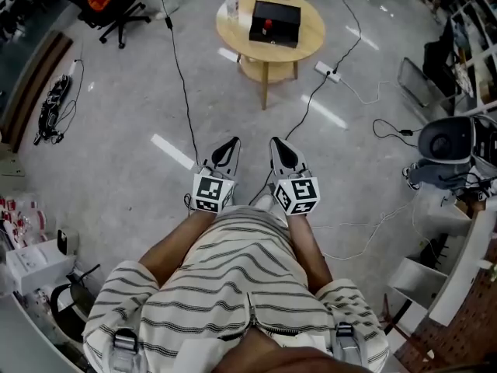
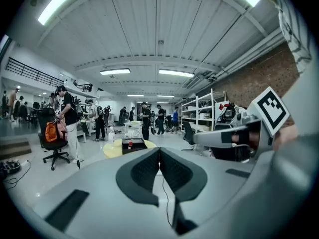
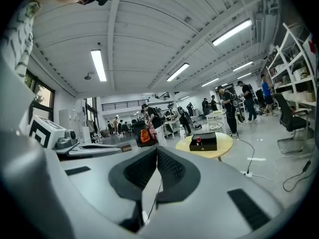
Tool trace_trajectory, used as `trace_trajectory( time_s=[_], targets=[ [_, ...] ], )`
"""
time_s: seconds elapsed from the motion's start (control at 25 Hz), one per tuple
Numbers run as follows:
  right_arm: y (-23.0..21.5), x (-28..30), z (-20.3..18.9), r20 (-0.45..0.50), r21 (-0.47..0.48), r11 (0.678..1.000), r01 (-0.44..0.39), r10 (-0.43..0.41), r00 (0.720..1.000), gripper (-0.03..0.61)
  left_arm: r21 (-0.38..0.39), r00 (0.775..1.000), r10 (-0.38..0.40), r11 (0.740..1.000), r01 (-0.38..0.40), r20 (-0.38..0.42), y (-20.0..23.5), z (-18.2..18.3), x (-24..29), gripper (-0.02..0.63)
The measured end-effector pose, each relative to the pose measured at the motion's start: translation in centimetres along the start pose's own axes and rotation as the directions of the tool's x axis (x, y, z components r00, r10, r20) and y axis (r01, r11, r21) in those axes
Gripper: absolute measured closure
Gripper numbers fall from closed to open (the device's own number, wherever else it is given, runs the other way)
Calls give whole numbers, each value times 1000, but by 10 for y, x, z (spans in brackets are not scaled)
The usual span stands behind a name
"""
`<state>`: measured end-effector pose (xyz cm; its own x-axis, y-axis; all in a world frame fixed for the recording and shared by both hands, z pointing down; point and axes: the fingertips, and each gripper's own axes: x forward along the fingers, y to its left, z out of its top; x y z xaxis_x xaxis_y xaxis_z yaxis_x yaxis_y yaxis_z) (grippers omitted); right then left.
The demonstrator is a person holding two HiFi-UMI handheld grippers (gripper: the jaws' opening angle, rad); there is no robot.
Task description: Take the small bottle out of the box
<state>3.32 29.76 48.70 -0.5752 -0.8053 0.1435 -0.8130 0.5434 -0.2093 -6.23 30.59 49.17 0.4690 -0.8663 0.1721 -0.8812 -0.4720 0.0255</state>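
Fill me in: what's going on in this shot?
A person stands holding the left gripper and the right gripper close in front of their body, both shut and empty. The black box, with the small bottle inside, sits on the round table further ahead across the floor. Neither gripper is near it yet.

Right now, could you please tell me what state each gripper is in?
Left gripper: closed, holding nothing.
Right gripper: closed, holding nothing.
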Motion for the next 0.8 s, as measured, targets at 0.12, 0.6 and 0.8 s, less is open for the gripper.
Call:
trace_trajectory(
  time_s=[0.12, 0.6, 0.8],
  targets=[
    [-7, -5, -2, -5, -1, 1000, -9, 9, 1000, 558, 1, 1000, 1, 1000, -1, -8, -9, -3, 5, 592],
    [-28, -30, -10, 4, 14, 999, -43, 43, 999, 559, -14, 999, -20, 1000, 20, -30, -55, -19, 14, 592],
    [-35, -31, -8, 8, 13, 999, -45, 45, 999, 560, -1, 998, -31, 1000, 31, -46, -64, -24, 20, 592]
  ],
)
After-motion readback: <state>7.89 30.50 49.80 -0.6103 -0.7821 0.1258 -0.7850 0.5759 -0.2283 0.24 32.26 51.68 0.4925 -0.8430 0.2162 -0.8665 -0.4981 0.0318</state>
